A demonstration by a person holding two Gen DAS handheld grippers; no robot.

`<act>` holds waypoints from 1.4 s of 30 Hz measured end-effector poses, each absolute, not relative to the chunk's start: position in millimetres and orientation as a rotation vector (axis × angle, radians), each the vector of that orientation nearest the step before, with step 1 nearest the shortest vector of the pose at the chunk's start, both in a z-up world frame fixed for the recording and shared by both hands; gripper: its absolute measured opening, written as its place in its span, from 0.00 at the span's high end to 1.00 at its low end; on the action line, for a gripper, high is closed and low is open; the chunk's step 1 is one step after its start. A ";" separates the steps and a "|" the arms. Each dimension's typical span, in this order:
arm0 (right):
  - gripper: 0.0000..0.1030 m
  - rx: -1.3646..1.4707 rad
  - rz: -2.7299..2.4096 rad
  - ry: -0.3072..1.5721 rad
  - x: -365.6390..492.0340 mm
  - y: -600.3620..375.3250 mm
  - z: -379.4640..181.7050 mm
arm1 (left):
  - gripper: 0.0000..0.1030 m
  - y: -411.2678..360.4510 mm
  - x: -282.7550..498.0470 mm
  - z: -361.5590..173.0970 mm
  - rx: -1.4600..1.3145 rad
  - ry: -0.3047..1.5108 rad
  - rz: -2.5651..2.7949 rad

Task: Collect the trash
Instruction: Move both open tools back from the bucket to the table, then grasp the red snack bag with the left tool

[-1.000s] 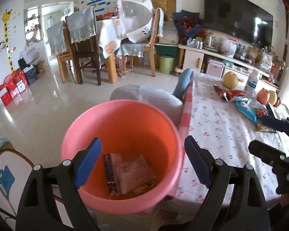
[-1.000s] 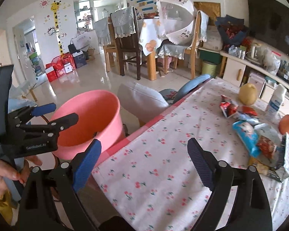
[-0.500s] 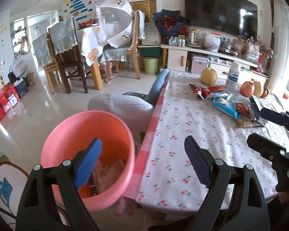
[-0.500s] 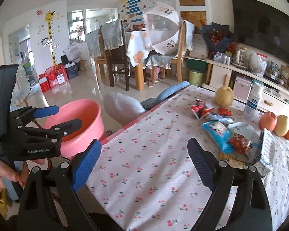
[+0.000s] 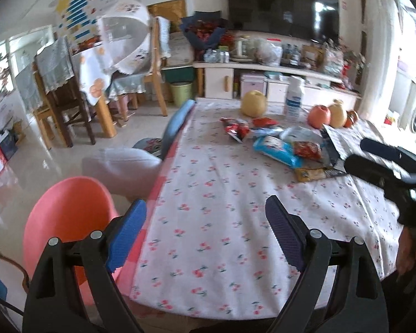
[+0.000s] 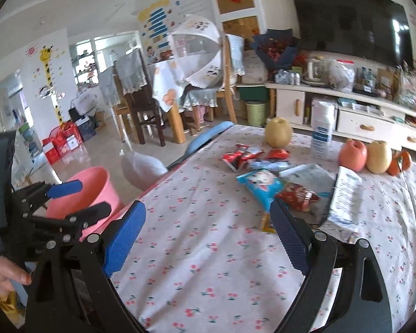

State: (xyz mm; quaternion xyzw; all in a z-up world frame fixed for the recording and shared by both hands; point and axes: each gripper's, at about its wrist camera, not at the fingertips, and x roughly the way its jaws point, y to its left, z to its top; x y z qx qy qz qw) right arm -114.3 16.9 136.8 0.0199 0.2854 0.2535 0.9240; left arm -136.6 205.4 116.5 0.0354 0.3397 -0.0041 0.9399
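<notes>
Snack wrappers lie in a heap on the cherry-print tablecloth [image 5: 213, 194]: a blue packet [image 5: 277, 149] [image 6: 260, 186], red wrappers [image 5: 235, 130] [image 6: 241, 156], a red-orange packet [image 6: 299, 194], a white packet [image 6: 345, 199] and a yellow wrapper [image 5: 309, 173]. A pink bucket [image 5: 66, 216] [image 6: 86, 191] stands on the floor left of the table. My left gripper [image 5: 205, 233] [image 6: 66, 199] hovers open over the table's near left corner, nothing between its blue pads. My right gripper [image 6: 208, 238] [image 5: 388, 166] is open too, empty, just short of the heap.
Behind the wrappers stand a pear [image 6: 277, 133], a white bottle [image 6: 321, 136], an apple [image 6: 352, 154] and more fruit. A chair with a grey cushion [image 5: 122, 166] is at the table's left side. A dining set [image 5: 97, 83] and a TV cabinet [image 6: 346, 111] are farther back.
Both grippers have swung right, away from the pink bucket and over the table. The bucket has slid to the left edge of the left wrist view; the wrappers appear closer.
</notes>
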 end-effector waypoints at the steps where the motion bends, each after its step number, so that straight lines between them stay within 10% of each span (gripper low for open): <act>1: 0.12 0.047 0.509 0.588 -111.8 11.0 136.5 | 0.14 200.3 -135.2 115.5 0.080 0.699 -0.017; 42: 0.13 0.383 0.300 0.834 24.1 -157.5 64.8 | 0.30 45.8 69.1 38.1 -0.514 1.036 -0.112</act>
